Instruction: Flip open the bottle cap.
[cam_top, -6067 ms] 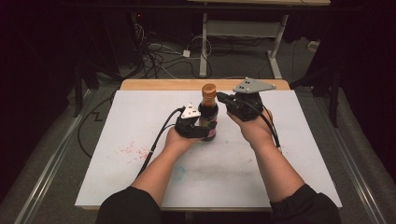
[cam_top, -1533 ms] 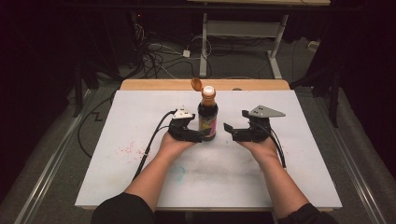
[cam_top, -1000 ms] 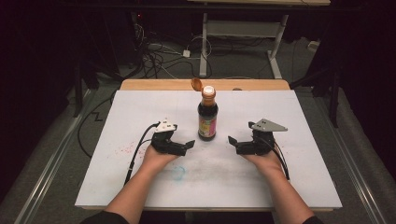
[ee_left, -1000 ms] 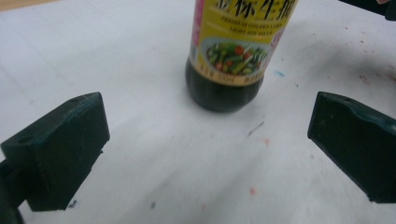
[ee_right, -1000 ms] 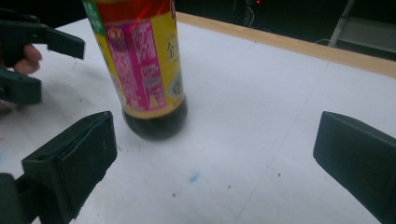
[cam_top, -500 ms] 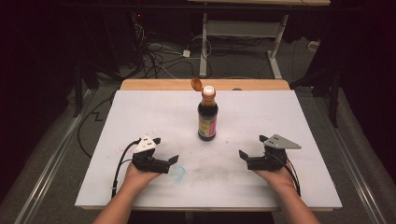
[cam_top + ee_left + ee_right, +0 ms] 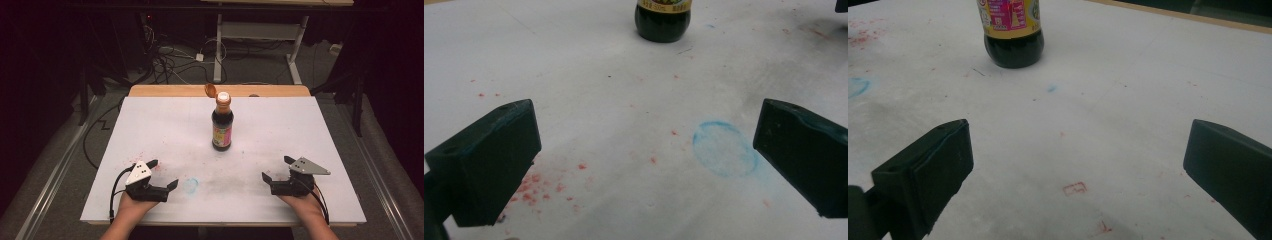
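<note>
Sauce bottle (image 7: 222, 125): high view, upright, long axis vertical, orange flip cap (image 7: 210, 91) hinged open toward the far left; stands at the table's (image 7: 150, 125) middle, toward the far edge. Bare white surface all round. Left gripper (image 7: 162, 175) near the front left edge, right gripper (image 7: 276, 169) near the front right, both well apart from the bottle, jaws spread, nothing between them.

Left gripper view: bottle base (image 7: 661, 20) ahead; jaws wide apart, empty; blue ring stain (image 7: 724, 148) between them.

Right gripper view: bottle base (image 7: 1013, 45) ahead-left; jaws wide apart, empty.
</note>
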The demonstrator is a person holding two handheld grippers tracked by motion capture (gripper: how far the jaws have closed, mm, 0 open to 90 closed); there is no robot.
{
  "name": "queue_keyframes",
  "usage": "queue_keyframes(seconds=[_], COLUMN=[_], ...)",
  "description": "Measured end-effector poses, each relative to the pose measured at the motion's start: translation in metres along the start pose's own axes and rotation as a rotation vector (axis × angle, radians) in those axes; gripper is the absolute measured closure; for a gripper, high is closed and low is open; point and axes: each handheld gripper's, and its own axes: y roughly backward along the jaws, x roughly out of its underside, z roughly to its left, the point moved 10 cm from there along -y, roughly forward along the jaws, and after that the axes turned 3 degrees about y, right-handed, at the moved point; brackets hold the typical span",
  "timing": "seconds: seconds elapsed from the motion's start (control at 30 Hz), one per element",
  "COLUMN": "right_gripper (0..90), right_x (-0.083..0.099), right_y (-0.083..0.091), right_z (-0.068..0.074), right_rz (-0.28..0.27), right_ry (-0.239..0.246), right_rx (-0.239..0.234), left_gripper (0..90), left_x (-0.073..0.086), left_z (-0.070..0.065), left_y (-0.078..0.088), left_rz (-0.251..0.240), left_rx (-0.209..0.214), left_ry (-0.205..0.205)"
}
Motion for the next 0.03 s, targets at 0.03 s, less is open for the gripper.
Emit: queue_keyframes(seconds=[0.03], right_gripper=[0.4], right_x=[-0.0003], right_y=[-0.0002], right_z=[0.0002], right_rz=[-0.002], right_ry=[0.002], right_rx=[0.0], left_gripper=[0.0], left_x=[0.0002], left_z=[0.0004], left_y=[-0.0005], left_rz=[0.001], left_rx=[-0.004], left_ry=[0.003])
